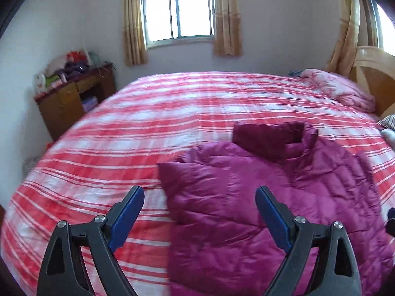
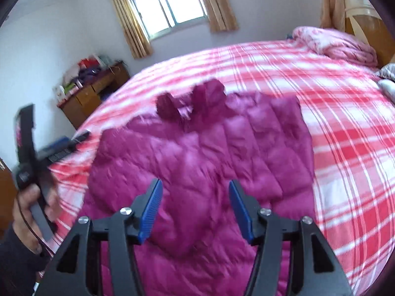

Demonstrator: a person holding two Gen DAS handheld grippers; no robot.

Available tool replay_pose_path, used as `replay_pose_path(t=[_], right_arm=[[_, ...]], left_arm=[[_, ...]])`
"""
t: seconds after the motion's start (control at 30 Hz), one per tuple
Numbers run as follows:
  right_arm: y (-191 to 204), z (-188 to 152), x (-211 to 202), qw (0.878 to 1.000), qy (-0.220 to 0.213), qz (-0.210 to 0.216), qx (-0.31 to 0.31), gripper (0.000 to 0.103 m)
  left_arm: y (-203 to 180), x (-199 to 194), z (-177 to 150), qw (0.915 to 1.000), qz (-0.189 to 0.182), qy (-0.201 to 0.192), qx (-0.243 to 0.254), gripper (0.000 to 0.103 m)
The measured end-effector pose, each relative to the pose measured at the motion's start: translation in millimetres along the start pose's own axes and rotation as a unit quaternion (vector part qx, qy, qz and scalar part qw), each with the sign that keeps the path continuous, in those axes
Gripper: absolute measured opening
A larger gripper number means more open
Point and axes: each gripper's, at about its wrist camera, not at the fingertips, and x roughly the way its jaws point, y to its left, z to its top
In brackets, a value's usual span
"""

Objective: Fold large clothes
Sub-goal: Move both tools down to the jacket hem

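Note:
A magenta quilted down jacket [image 1: 259, 197] lies on the bed, its left side folded inward and its darker collar [image 1: 269, 138] at the far end. My left gripper [image 1: 200, 192] hovers open over the jacket's left edge, nothing between its blue pads. In the right wrist view the jacket [image 2: 209, 153] spreads below my right gripper [image 2: 195, 185], whose jaws stand apart above the fabric with nothing pinched. The collar [image 2: 192, 101] points toward the window. At the left edge of that view a hand holds the left gripper's handle [image 2: 29, 153].
A red-and-white plaid sheet [image 1: 148, 123] covers the bed. A pink quilt [image 1: 340, 88] is bunched by the wooden headboard [image 1: 372, 74] at the right. A cluttered wooden desk [image 1: 71, 98] stands against the far left wall. A curtained window [image 1: 177, 12] is behind the bed.

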Motion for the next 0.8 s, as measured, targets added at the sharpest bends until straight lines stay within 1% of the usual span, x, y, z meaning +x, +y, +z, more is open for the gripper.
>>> replay_pose_path(t=[0.03,0.1,0.13,0.2,0.27,0.3,0.43,0.53,0.67,0.8], right_arm=[[5.9,4.1,7.7,1.0,0.004,0.002,-0.007,0.057],[12.2,7.5,24.7,1.0,0.014,0.008,-0.005,0.054],[14.1,8.6,33.4,1.0,0.02,0.01,-0.004,0.054],[15.3,6.0,52.0,0.999,0.031,0.003,-0.002,0.054],[11.1,0.1,68.3,0.999,0.047,-0.001,0.007,0.053],[8.5,-2.7,71.4,0.999,0.05,-0.004,0.009,0.051],[-0.3,-11.4,78.2,0.998,0.058,-0.01,0.009,0.045],[-1.5,-13.0,80.5,0.998,0.058,-0.015,0.004,0.044],[3.7,-18.1,86.2,0.997,0.061,-0.034,-0.022,0.044],[8.3,-20.4,91.6,0.996,0.061,-0.055,-0.038,0.044]], left_arm=[[-3.0,5.3,-0.1,1.0,-0.004,0.006,-0.004,0.092],[-8.7,28.3,-1.9,0.9986,-0.023,0.043,-0.02,0.092],[-12.3,33.2,-3.4,0.9981,-0.023,0.053,-0.023,0.092],[-16.2,50.1,-11.8,0.9966,-0.014,0.077,-0.026,0.092],[-18.8,60.9,-20.7,0.9958,-0.002,0.09,-0.016,0.092],[-20.2,65.6,-26.1,0.9954,0.003,0.095,-0.01,0.092],[-15.4,70.2,-40.3,0.9951,-0.003,0.098,-0.009,0.092],[-14.8,74.3,-44.3,0.9945,-0.005,0.104,-0.013,0.092],[-16.4,78.8,-45.5,0.9941,-0.004,0.108,-0.01,0.094],[-16.3,86.4,-45.7,0.9924,-0.002,0.122,-0.01,0.096]])
